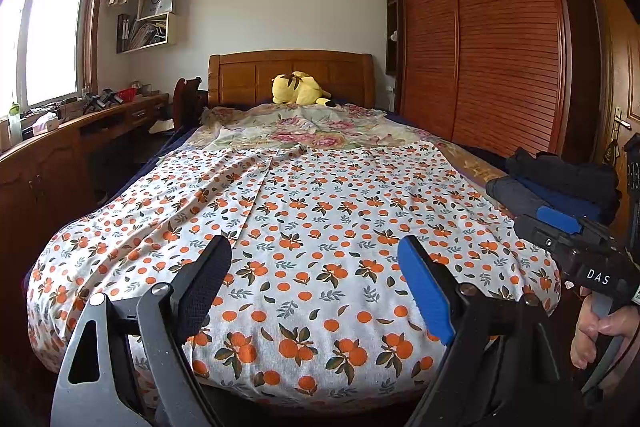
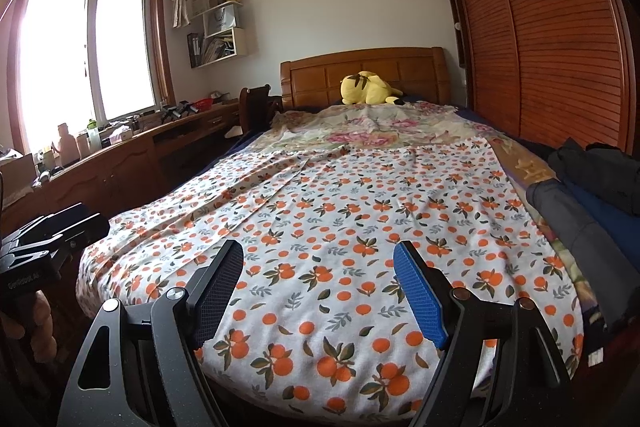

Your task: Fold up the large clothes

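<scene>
We stand at the foot of a wooden bed [image 1: 290,67], and nearly all of it is covered by a large white cloth printed with oranges [image 1: 304,235], spread flat with a few long creases running up its left half. This cloth reaches from the near edge of the mattress up to a second, floral sheet [image 1: 304,131] that lies beyond it toward the headboard. To the right rises a slatted wooden wardrobe [image 1: 504,39]; to the left a long desk [image 2: 132,151] runs under the window [image 2: 84,51].

On the right edge of the bed, just beside the orange cloth, we see a pile of dark clothes [image 2: 584,187], navy and black, loosely stacked. A yellow plush toy [image 1: 298,89] rests against the headboard.

We hold our left gripper [image 1: 316,279] above the near end of the cloth, its black and blue fingers spread wide with nothing between them. Our right gripper [image 2: 320,279] hangs likewise over the near edge, fingers apart and empty. In the left wrist view the right gripper shows at the right side, with a hand [image 1: 596,331] wrapped around its handle.
</scene>
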Demonstrator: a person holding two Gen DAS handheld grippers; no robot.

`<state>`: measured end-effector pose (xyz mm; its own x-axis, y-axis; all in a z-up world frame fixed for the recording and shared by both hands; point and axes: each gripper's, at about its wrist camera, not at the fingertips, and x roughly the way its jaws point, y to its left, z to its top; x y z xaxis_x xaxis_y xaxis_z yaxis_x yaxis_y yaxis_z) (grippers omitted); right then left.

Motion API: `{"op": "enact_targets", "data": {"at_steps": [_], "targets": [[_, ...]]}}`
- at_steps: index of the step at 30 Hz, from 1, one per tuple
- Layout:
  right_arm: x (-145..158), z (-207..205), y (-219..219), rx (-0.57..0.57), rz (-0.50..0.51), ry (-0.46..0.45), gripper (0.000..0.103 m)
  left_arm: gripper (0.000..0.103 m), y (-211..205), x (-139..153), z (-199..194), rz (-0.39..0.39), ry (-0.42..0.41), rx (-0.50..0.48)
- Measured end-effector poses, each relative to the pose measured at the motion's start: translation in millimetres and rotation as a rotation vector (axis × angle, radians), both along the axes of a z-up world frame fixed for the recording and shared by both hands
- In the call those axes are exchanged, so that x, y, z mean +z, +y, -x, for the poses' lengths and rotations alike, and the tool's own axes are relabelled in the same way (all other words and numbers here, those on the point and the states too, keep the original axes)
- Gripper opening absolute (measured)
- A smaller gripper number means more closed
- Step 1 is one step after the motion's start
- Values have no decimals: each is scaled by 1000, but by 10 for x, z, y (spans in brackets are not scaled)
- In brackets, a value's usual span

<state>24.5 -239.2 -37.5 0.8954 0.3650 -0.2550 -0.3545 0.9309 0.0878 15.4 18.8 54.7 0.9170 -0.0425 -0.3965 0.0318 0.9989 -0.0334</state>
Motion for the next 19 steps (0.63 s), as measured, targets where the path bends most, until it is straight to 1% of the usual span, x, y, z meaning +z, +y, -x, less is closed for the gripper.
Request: {"op": "enact_targets", "data": {"at_steps": [19], "targets": [[-4, 1, -9, 4, -4, 3, 79, 86, -2, -12, 5, -2, -1, 0]]}}
